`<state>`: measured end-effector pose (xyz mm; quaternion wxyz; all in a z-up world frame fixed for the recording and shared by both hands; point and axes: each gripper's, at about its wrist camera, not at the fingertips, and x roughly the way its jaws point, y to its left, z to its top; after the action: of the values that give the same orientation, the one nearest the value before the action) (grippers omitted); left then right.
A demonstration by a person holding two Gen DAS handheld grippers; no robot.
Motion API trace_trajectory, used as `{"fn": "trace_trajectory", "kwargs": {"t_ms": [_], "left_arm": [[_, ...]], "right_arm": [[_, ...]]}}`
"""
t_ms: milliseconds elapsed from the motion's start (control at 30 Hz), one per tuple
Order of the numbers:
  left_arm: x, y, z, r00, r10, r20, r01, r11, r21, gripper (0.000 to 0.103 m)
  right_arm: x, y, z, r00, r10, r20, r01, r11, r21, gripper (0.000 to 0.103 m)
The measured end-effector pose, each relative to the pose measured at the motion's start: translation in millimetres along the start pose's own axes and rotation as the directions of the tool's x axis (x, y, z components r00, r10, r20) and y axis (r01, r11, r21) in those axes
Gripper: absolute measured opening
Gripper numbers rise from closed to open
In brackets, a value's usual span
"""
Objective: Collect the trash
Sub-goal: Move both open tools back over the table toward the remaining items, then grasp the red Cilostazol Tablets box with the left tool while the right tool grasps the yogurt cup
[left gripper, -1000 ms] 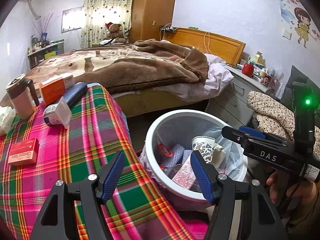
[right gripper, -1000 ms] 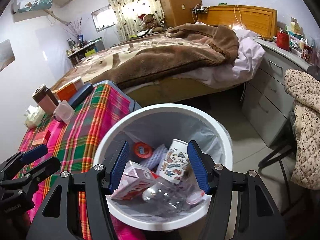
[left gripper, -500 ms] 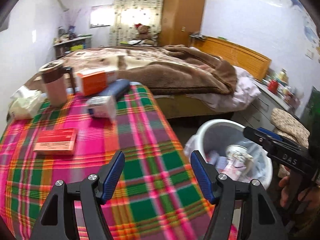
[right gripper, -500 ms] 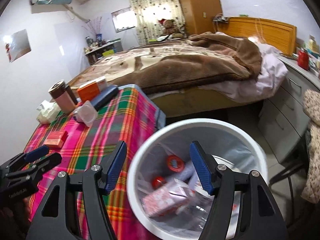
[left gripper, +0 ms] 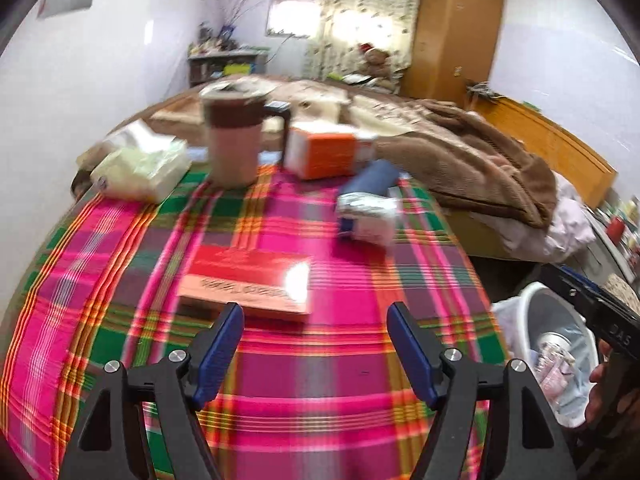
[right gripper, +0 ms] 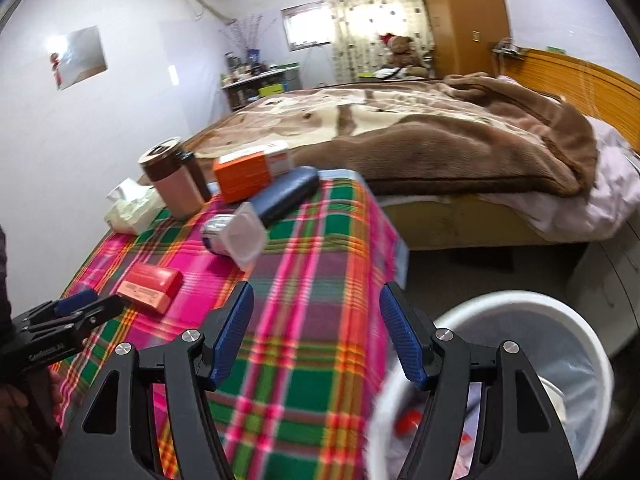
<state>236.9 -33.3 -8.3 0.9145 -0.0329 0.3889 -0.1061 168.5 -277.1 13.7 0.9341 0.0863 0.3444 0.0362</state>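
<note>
My left gripper (left gripper: 316,316) is open and empty, low over the plaid tablecloth (left gripper: 328,392), just short of a flat red box (left gripper: 248,280). My right gripper (right gripper: 316,300) is open and empty, over the table's right edge beside the white trash bin (right gripper: 560,312), which holds several pieces of trash. The red box (right gripper: 150,286) also shows in the right wrist view, with my left gripper (right gripper: 86,306) next to it. The bin (left gripper: 552,312) shows at the right of the left wrist view.
On the table stand a brown mug (left gripper: 234,140), an orange box (left gripper: 324,152), a tissue pack (left gripper: 140,164), a dark blue case (left gripper: 372,180) and a clear plastic container (left gripper: 368,216). A bed (right gripper: 420,128) lies behind. Drawers (right gripper: 608,272) stand right of the bin.
Both grippers have swung left, away from the bin and over the table. The left gripper now faces the red box. Both stay open and empty.
</note>
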Motion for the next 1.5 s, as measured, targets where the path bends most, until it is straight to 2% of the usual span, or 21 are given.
{"fn": "trace_trajectory", "kwargs": {"t_ms": [200, 300, 533, 633, 867, 1000, 1100, 1233, 1300, 1367, 1500], "left_arm": [[24.8, 33.8, 5.6, 0.998, 0.01, -0.057, -0.015, 0.995, -0.094, 0.074], [38.0, 41.9, 11.7, 0.997, 0.025, -0.074, -0.034, 0.992, -0.121, 0.074], [70.1, 44.9, 25.9, 0.994, -0.003, -0.107, -0.016, 0.984, -0.18, 0.079], [79.4, 41.9, 33.1, 0.994, 0.025, -0.107, -0.043, 0.985, -0.165, 0.085], [97.6, 35.6, 47.3, 0.993, 0.045, -0.112, -0.063, 0.986, -0.154, 0.086], [103.7, 26.0, 47.8, 0.987, 0.096, -0.13, -0.108, 0.99, -0.091, 0.086], [106.2, 18.4, 43.4, 0.983, 0.127, -0.131, -0.129, 0.992, -0.005, 0.086], [102.9, 17.6, 39.3, 0.982, 0.134, -0.131, -0.129, 0.99, 0.05, 0.086], [98.6, 17.4, 35.5, 0.981, 0.144, -0.132, -0.132, 0.987, 0.093, 0.087], [92.6, 19.8, 30.6, 0.981, 0.136, -0.135, -0.121, 0.986, 0.116, 0.087], [82.2, 36.9, 25.2, 0.979, 0.146, -0.144, -0.133, 0.987, 0.092, 0.088]], "right_arm": [[27.8, 20.9, 8.3, 0.997, 0.067, -0.033, -0.069, 0.996, -0.06, 0.067], [41.0, 27.0, 17.2, 0.995, 0.088, -0.039, -0.091, 0.993, -0.077, 0.067], [64.4, 28.7, 33.7, 0.994, 0.099, -0.052, -0.104, 0.99, -0.1, 0.067], [75.5, 28.6, 41.9, 0.992, 0.113, -0.061, -0.119, 0.987, -0.108, 0.067], [91.6, 34.2, 57.7, 0.981, 0.181, -0.07, -0.19, 0.972, -0.142, 0.067], [107.2, 35.1, 67.2, 0.978, 0.188, -0.087, -0.199, 0.971, -0.132, 0.067], [118.7, 41.6, 68.0, 0.965, 0.229, -0.13, -0.247, 0.958, -0.143, 0.067], [128.4, 49.3, 64.3, 0.946, 0.265, -0.184, -0.296, 0.941, -0.162, 0.067], [128.5, 53.8, 60.4, 0.929, 0.303, -0.215, -0.341, 0.924, -0.174, 0.067], [127.1, 58.2, 57.2, 0.922, 0.312, -0.231, -0.359, 0.911, -0.202, 0.067], [124.0, 69.9, 48.0, 0.904, 0.324, -0.277, -0.392, 0.888, -0.239, 0.067]]}}
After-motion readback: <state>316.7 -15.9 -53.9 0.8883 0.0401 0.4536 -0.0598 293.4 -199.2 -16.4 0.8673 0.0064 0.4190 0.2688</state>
